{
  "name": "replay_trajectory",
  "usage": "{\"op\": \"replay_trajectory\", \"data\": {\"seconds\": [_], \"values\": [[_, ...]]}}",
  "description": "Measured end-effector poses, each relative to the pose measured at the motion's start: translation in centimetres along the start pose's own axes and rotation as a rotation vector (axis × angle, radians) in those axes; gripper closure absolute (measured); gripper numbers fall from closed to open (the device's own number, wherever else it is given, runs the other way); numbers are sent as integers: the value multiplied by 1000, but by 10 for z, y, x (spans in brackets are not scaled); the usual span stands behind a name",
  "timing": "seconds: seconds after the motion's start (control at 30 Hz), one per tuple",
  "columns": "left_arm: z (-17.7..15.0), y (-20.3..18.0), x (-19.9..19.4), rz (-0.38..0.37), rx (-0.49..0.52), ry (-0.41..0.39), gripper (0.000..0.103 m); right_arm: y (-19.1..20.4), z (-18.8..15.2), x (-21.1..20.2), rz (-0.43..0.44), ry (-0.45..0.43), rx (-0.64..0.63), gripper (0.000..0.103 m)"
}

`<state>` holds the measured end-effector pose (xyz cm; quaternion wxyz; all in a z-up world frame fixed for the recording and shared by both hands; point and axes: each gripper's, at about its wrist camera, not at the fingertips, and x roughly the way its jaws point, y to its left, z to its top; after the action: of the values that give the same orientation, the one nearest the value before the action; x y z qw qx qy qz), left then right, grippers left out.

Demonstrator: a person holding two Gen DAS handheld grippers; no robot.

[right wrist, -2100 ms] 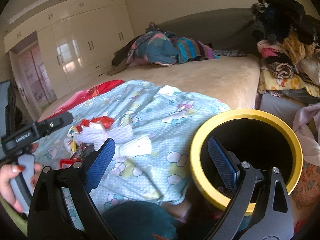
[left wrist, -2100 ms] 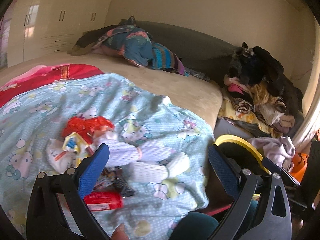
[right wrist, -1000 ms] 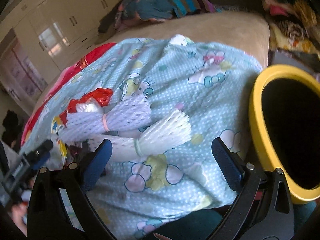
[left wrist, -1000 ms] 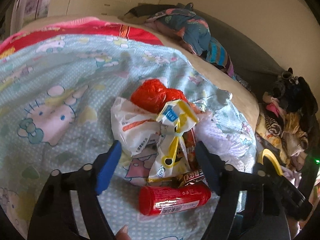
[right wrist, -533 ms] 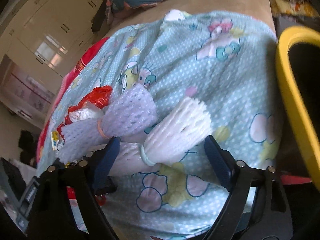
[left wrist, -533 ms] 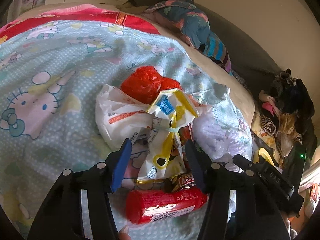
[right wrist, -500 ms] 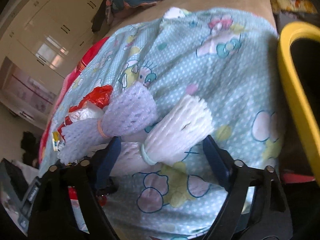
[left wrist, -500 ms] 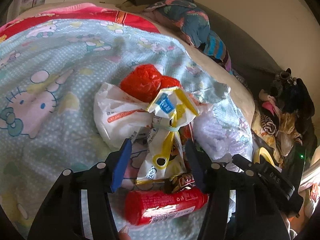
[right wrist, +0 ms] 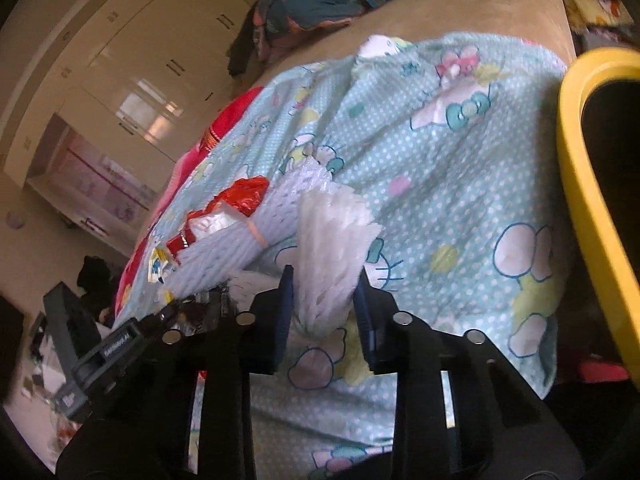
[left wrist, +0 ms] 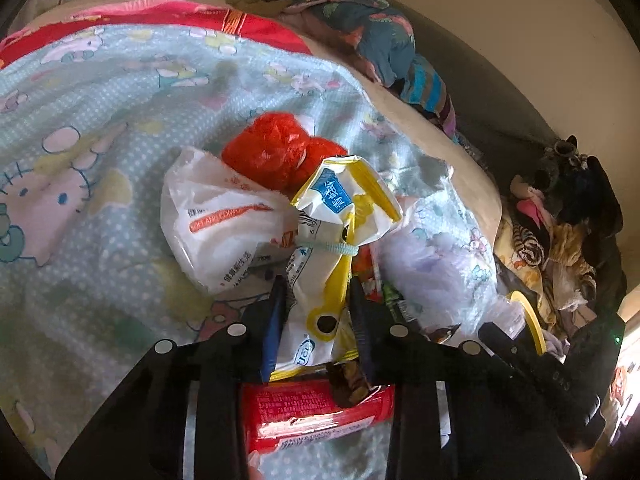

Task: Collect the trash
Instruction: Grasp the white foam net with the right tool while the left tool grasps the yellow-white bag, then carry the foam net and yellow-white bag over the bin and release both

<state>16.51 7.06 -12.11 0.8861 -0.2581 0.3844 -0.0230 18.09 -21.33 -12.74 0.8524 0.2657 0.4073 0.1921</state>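
Where print shows, white bag [left wrist: 216,220] reads "GELAND"

Bed with trash pile on cartoon-print blanket

The beige mattress [right wrist: 472,12] carried a light-blue dotted cartoon-print blanket [left wrist: 100,128] over a red cover [left wrist: 160,20]. On the blanket lay a crumpled red plastic bag [left wrist: 276,152], a white printed plastic bag [left wrist: 216,220], a yellow-and-white tied wrapper [left wrist: 332,240], a red cylindrical package [left wrist: 312,412], and white foam net sleeves [right wrist: 332,240]. Bundled multicoloured clothing [left wrist: 380,40] sat at the far end.

Blue cartoon-print blanket [left wrist: 100,128] over bed; clothes heap [left wrist: 560,220] beside; white wardrobe [right wrist: 132,68] behind.
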Motion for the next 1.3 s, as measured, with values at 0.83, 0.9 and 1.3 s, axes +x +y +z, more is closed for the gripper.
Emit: {"op": "replay_trajectory", "data": {"seconds": [0.83,0.9,1.3], "values": [[18,-64,-82,-71,159,-205,74,27,13,-87,-63,-225,-252,84],[16,-72,-83,-84,169,-200,74,24,13,-93,-73,-240,-253,84],[-6,-113,-78,-146,258,-160,74,-8,23,-128,-144,-324,-208,84]]}}
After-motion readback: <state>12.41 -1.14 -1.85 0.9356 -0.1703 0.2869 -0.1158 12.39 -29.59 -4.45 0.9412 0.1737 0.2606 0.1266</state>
